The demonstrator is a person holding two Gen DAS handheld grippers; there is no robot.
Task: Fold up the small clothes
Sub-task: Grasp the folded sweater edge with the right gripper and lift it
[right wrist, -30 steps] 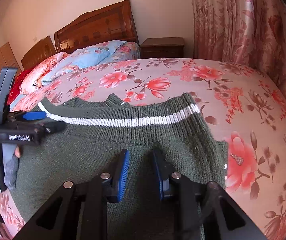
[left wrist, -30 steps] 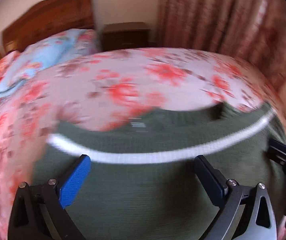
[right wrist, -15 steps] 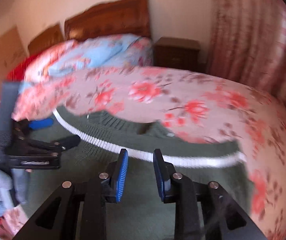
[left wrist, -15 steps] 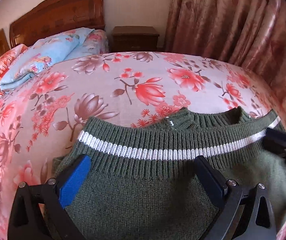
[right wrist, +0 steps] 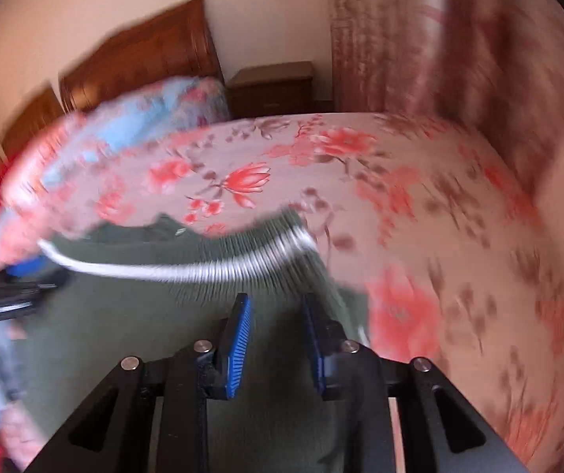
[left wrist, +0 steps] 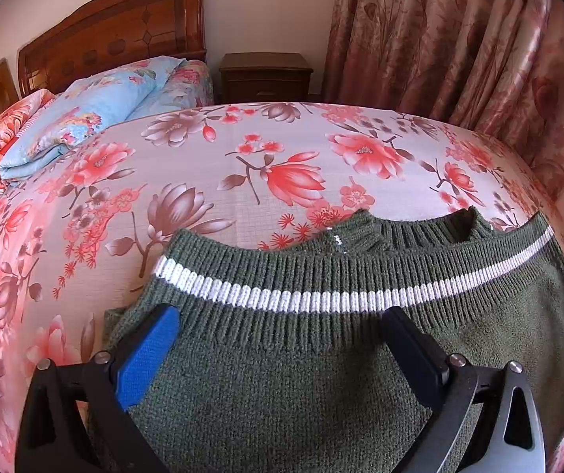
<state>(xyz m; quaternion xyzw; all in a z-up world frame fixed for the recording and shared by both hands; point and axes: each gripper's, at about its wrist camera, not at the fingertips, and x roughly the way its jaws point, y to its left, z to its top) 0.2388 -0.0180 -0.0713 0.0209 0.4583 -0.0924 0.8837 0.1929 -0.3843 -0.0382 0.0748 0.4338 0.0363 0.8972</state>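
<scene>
While the green sweater (left wrist: 321, 354) lies spread on the flowered bed (left wrist: 242, 165), both grippers hang over it and neither has hold of anything. The left gripper (left wrist: 278, 351) stands wide, its blue pad and its dark pad set far apart above the knit; the sweater's ribbed band with the white stripe (left wrist: 321, 299) runs just ahead of its fingertips, and the neckline peeks out beyond that band, at the far edge. The right gripper (right wrist: 276, 339) is narrow, with a clear gap between its blue pads and only the cloth lying below, not pinched; its view is smeared, so finer detail there is lost. The sweater's right edge lies just ahead and to the right of it, with bare bedspread beyond.

The sweater looks to be a thick, soft knit: light enough to lift by one edge, limp, and likely to sag and stretch rather than hold a crease by itself. The rough weave should give the pads good purchase, so slipping seems a small worry. I would judge the ribbed striped band the firmest place to pinch, near its two ends, one gripper at each, so the fabric lifts evenly. Gripping the loose body knit in the middle would probably just bunch it.
</scene>
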